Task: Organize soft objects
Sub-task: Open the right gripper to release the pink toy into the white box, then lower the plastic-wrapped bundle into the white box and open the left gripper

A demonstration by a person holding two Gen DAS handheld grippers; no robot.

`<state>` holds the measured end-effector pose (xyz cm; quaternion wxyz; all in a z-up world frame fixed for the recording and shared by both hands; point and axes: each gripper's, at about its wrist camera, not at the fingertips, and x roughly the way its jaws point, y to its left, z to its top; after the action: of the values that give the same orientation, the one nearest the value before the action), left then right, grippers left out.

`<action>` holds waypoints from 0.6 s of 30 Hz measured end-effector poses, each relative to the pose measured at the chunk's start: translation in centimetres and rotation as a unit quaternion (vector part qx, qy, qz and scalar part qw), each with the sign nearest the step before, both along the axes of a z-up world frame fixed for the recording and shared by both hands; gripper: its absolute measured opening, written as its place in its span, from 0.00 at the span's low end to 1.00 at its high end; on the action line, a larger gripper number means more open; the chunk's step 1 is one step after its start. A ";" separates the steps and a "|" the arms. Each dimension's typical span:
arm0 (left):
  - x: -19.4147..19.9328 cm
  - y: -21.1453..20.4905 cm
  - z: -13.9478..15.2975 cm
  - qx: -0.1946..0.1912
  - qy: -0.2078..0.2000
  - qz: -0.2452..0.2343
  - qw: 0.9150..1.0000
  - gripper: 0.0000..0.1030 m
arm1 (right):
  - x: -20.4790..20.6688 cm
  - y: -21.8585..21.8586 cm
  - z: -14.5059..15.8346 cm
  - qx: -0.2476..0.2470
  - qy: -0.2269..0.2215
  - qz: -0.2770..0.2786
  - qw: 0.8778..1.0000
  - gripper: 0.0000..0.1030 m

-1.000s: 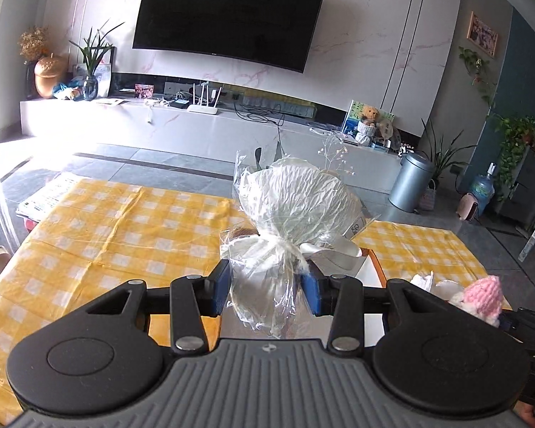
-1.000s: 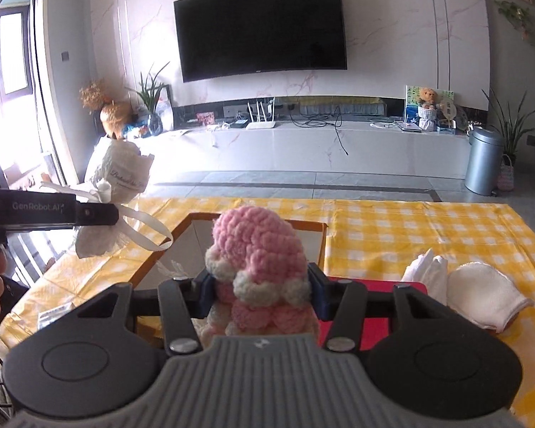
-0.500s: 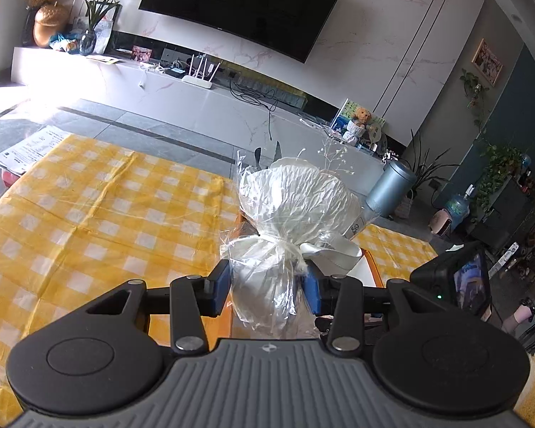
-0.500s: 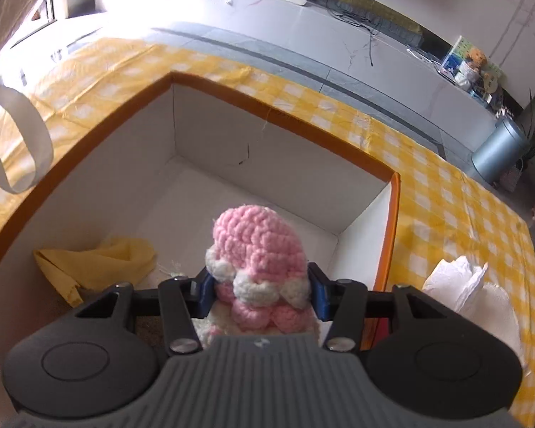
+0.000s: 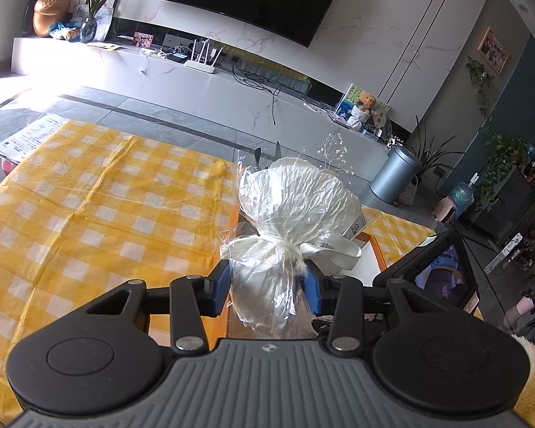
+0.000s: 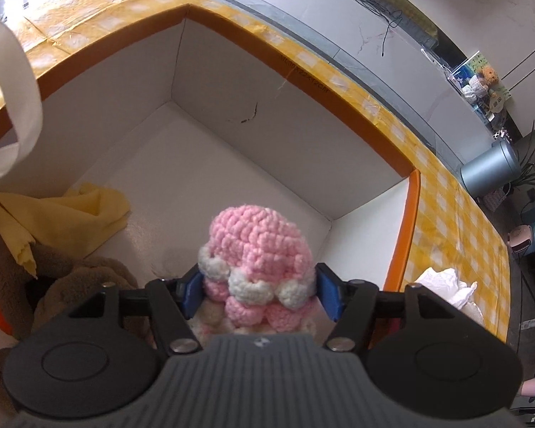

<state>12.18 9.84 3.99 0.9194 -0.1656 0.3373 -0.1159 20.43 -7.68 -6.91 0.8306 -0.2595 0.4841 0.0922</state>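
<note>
Below the jaws, the gripper body hides the lower part of the pink knitted toy (image 6: 255,249). Left of the jaws, a brown plush toy (image 6: 64,285) is half buried under a yellow cloth (image 6: 57,214) and cut by the frame's edge. In the left view, the wrapped bundle (image 5: 289,221) hides most of the box (image 5: 378,253) beyond the jaws, and its contents cannot be made out.

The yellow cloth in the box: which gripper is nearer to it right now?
Right. The right gripper, jaws opening around the pink crochet toy, hangs over the box beside the yellow cloth. The left gripper holds the wrapped bundle near the box's edge.
</note>
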 end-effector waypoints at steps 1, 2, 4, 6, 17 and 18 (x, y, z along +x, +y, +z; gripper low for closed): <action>0.0 -0.1 0.0 0.002 0.000 0.000 1.000 0.47 | -0.3 -0.1 0.4 0.012 -0.005 0.005 1.000 0.68; 0.0 -0.1 0.0 0.003 0.001 0.000 1.000 0.47 | -0.7 -0.3 0.9 0.027 -0.014 0.011 0.999 0.72; -0.1 -0.2 0.0 0.005 0.001 0.001 1.000 0.47 | -1.6 -0.6 1.8 0.047 -0.034 0.021 0.998 0.82; -0.1 -0.4 0.1 0.009 0.001 0.002 1.000 0.47 | -2.3 -0.7 2.6 0.054 -0.055 0.027 0.997 0.84; -0.1 -3.8 0.6 0.024 -0.011 -0.008 1.000 0.47 | -6.9 -5.7 8.8 0.195 -0.179 0.013 0.964 0.89; 0.0 -4.7 0.6 0.031 -0.017 -0.013 0.999 0.47 | -7.4 -6.4 9.1 0.208 -0.191 0.007 0.959 0.89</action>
<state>12.21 5.17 4.54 0.9280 -0.1311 0.3275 -0.1201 13.06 -14.11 2.16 0.9427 -0.0968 0.2843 0.1452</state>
